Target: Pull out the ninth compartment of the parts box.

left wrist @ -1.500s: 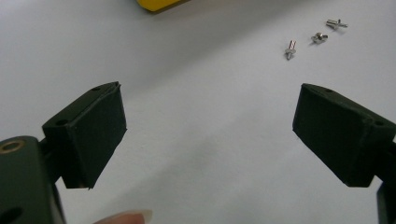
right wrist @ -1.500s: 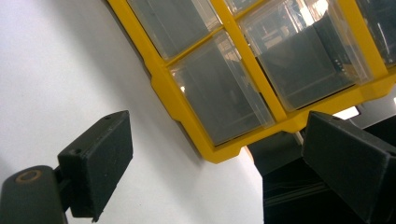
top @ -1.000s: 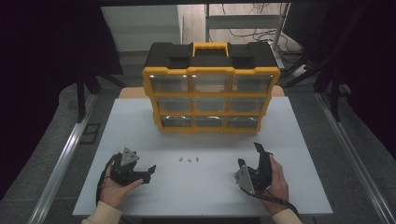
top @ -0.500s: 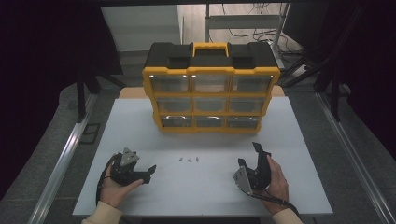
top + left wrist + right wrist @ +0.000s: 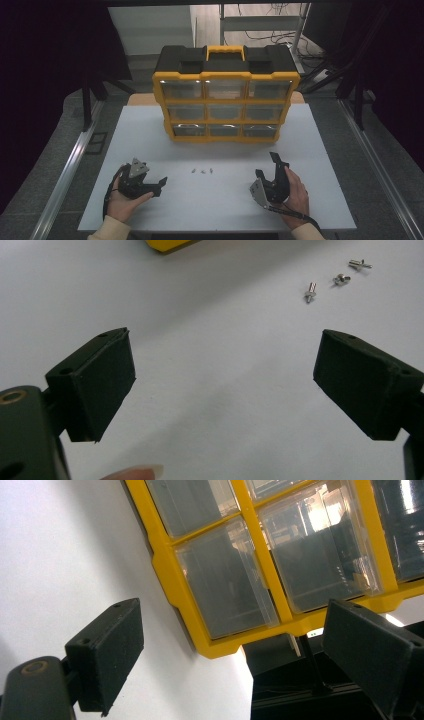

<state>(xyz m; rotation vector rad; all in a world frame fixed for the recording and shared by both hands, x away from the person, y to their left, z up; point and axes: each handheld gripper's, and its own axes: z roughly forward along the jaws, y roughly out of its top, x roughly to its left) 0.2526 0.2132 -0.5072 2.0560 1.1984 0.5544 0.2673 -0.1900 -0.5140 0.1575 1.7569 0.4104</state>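
Resting low on the white table, the left gripper sits at the lower left of the high view and the right gripper at the lower right; both are held in a hand, and each has its jaws spread wide apart with nothing between them. Three small metal screws lie in a short row at the lower middle of the high view, between the two grippers and well apart from each; the left gripper view shows the same screws at its upper right, beyond the right-hand jaw and clear of both pads. A yellow and black drawer cabinet stands upright at the upper middle of the high view, its clear drawers all shut; the right gripper view looks up at its lower drawers at a tilt.

The step in hand appears to be the approach to a first screw; the left gripper looks better placed, since it already points toward the row. To do it well, bring the jaws over a single screw, probably the nearest one, and turn the hand so that the pads close across the shank rather than along it; lower until the pads nearly graze the table, then close slowly; small round parts are likely to roll or flick away if nudged by one pad before the other; keep the neighbouring screws outside the jaws; the right gripper may meanwhile address a drawer.
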